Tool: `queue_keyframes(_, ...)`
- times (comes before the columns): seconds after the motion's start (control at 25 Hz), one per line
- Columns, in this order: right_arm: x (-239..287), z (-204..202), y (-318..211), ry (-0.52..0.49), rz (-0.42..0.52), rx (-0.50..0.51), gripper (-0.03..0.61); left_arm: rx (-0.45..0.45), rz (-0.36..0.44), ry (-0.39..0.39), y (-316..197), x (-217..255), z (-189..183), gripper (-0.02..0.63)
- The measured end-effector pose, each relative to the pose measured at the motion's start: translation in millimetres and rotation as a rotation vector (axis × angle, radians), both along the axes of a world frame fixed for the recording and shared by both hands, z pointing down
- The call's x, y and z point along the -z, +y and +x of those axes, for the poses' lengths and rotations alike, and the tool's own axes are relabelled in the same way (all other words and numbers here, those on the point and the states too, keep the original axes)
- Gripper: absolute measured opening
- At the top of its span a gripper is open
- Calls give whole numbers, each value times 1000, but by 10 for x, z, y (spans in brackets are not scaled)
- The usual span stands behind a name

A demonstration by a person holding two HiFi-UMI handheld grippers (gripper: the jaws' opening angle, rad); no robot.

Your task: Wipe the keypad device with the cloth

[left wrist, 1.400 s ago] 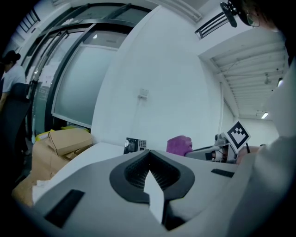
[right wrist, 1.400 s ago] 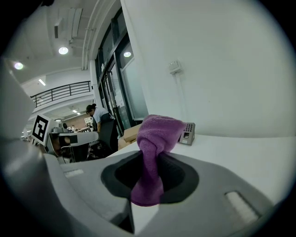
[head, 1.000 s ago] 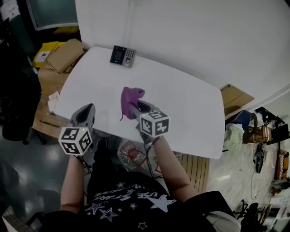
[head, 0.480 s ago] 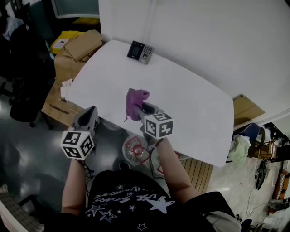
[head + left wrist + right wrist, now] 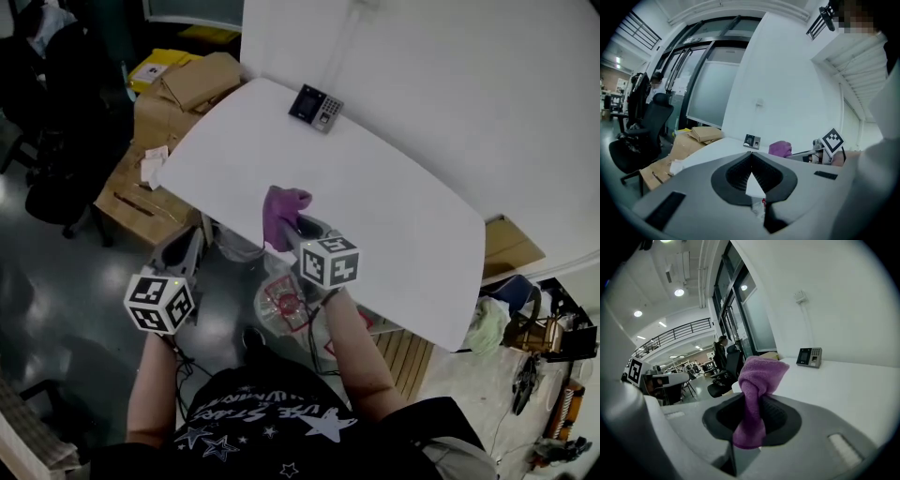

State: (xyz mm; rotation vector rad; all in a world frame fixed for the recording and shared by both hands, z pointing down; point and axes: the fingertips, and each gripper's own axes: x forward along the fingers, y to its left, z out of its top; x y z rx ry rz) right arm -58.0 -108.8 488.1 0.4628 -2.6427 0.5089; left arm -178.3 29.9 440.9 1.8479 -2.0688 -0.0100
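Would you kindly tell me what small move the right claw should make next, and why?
Probably carry the right claw forward across the table toward the keypad. It is shut on the cloth near the table's front edge, while the keypad sits at the far edge, apart from it.

White table [image 5: 394,211], white wall [image 5: 469,75], cardboard boxes [image 5: 192,84], dark floor [image 5: 66,281].

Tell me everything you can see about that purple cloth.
The cloth is purple and looks like soft, fuzzy terry, bunched and twisted rather than spread out. The right hand-held gripper is shut on its narrow middle; a rounded wad sticks out past the jaws and a short tail hangs behind. It is held over the near part of the white table, far from the keypad device.
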Motion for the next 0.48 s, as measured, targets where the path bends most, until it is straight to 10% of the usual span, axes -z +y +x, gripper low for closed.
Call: queue_keyframes(0.48, 288, 278, 879, 1, 34, 41, 92, 26, 25, 4, 935, 182, 338, 6)
